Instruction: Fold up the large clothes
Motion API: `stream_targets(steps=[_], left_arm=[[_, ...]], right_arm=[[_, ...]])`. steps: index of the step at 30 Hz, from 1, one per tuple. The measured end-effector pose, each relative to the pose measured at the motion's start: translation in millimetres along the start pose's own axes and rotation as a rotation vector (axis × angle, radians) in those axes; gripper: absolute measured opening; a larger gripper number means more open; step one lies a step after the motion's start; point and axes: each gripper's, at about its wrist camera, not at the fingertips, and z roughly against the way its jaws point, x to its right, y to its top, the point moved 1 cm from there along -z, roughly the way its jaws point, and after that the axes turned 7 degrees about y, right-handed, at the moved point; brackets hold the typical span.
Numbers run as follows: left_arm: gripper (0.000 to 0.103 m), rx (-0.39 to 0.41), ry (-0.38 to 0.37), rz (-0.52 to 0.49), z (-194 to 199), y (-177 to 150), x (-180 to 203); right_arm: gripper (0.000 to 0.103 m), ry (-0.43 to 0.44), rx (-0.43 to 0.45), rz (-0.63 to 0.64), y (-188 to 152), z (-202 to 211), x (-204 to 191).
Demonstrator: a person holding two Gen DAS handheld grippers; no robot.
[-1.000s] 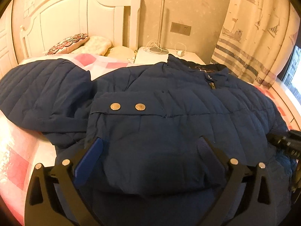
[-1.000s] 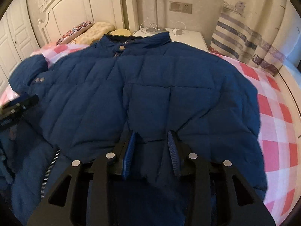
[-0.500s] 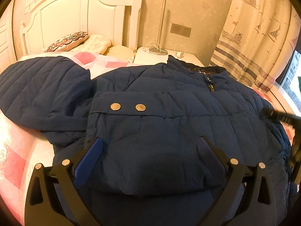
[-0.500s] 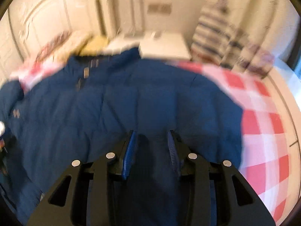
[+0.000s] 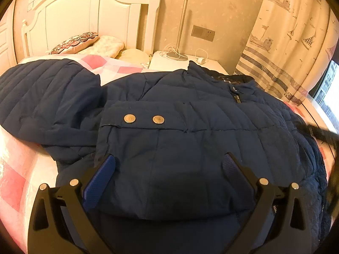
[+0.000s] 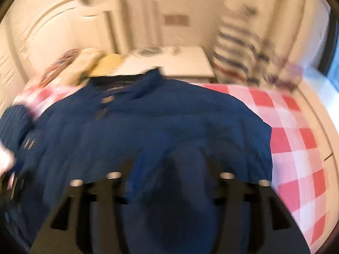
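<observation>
Navy padded jacket [image 5: 190,139] lies spread on the pink-checked bed [image 6: 296,131], collar toward the white nightstand [image 5: 169,63], one sleeve folded across its front with two brass snaps [image 5: 144,119] showing. My left gripper [image 5: 168,164] stands wide over the sleeve's cuff end, and I see its blue pads apart from each other with cloth between; whether they press it I cannot tell. My right gripper [image 6: 169,169] has just been opening; its view is blurred, jaws spread, jacket fabric bulging between them
</observation>
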Motion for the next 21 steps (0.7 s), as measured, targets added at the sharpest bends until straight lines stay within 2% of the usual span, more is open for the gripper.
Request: stream_targets(steps=[2, 3, 4, 5, 8, 9, 11, 12, 14, 16, 17, 21], left_arm=[[0.101, -0.003, -0.004, 0.005, 0, 0, -1], [0.101, -0.002, -0.005, 0.007, 0, 0, -1], [0.101, 0.0, -0.008, 0.009, 1, 0, -1], [0.101, 0.002, -0.012, 0.012, 1, 0, -2], [0.101, 0.014, -0.04, 0.025, 5, 1, -6], [0.101, 0.025, -0.054, 0.039, 9, 2, -10], [0.101, 0.073, -0.046, 0.131, 22, 6, -29], [0.101, 0.099, -0.037, 0.184, 30, 8, -41], [0.101, 0.131, -0.044, 0.329, 43, 13, -76], [0.101, 0.128, -0.045, 0.466, 49, 19, -118], [0.101, 0.127, -0.034, 0.504, 50, 22, -136], [0.1, 0.132, 0.106, 0.626, 51, 36, -219]], right_arm=[[0.072, 0.021, -0.03, 0.076, -22, 0, -23], [0.072, 0.01, -0.078, 0.133, -37, -10, -35], [0.074, -0.009, -0.088, 0.169, -46, -17, -40], [0.074, -0.015, -0.064, 0.176, -50, -18, -41], [0.074, -0.021, -0.073, 0.09, -44, -6, -33], [0.075, -0.021, -0.019, 0.074, -42, 8, -35], [0.077, 0.02, 0.06, 0.075, -45, 31, -48], [0.082, 0.035, 0.067, 0.096, -49, 34, -55], [0.084, 0.033, 0.03, 0.15, -60, 23, -65], [0.085, 0.009, -0.051, 0.161, -72, -4, -62], [0.085, 0.011, -0.047, 0.154, -71, -5, -61], [0.086, 0.013, -0.035, 0.146, -68, -2, -61]])
